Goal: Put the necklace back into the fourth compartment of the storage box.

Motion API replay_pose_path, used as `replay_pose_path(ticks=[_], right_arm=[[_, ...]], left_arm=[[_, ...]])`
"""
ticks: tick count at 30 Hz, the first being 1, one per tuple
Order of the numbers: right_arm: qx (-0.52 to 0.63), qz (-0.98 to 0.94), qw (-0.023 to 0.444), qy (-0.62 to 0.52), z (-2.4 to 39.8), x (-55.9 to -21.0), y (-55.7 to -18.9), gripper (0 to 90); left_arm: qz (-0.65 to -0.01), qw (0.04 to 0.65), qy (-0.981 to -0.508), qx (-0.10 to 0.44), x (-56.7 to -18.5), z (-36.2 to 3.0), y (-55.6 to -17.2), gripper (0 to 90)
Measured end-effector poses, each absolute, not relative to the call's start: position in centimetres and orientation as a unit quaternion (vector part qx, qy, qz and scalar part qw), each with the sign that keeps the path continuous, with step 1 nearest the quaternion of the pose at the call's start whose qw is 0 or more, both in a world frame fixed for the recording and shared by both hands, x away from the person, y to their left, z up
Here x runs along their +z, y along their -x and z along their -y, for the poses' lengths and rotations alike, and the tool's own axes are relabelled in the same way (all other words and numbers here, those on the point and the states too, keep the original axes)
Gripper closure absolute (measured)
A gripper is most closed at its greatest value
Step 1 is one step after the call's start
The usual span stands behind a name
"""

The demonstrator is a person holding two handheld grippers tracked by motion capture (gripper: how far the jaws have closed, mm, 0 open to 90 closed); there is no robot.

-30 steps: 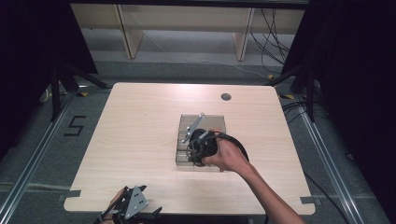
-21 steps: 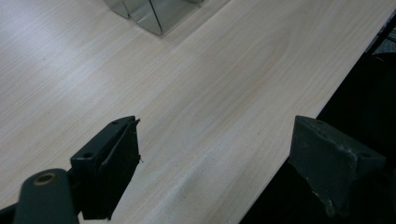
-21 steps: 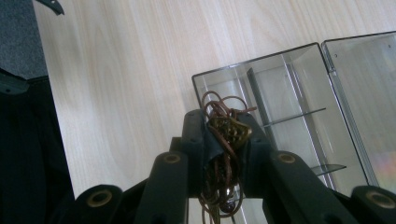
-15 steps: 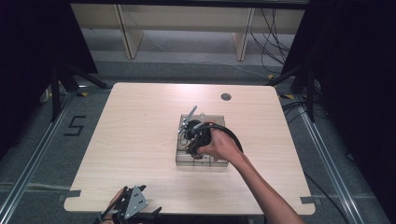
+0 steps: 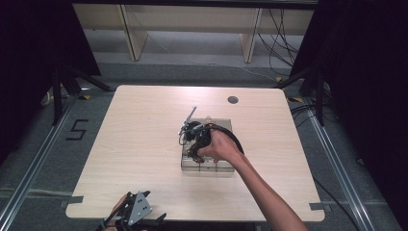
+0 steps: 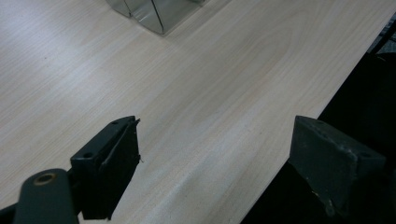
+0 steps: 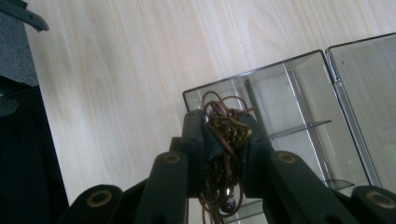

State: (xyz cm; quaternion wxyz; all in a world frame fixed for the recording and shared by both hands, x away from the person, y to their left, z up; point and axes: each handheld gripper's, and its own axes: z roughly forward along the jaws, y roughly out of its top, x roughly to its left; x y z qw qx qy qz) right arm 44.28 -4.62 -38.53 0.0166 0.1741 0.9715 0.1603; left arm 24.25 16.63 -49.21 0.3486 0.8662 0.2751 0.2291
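Pinching a brown cord tangle [image 7: 223, 140], the right gripper [image 7: 224, 133] fingers hover over the clear box [image 7: 299, 107].

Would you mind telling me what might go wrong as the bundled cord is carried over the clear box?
Loose loops of the brown cord hang below the right tool and could snag on the dividers of the clear box. The bundle may also spring open on release and spill over the box wall onto the table.
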Motion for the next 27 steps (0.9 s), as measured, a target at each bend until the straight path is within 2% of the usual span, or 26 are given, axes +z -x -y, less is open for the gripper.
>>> replay_pose_path(ticks=[27], right_arm=[[0.117,-0.971,0.003,-0.207,2.5,-42.5,-46.7,75.9]], left_arm=[[-0.289,0.361,-0.857,0.229,-49.3,-16.5,-24.1,15.6]])
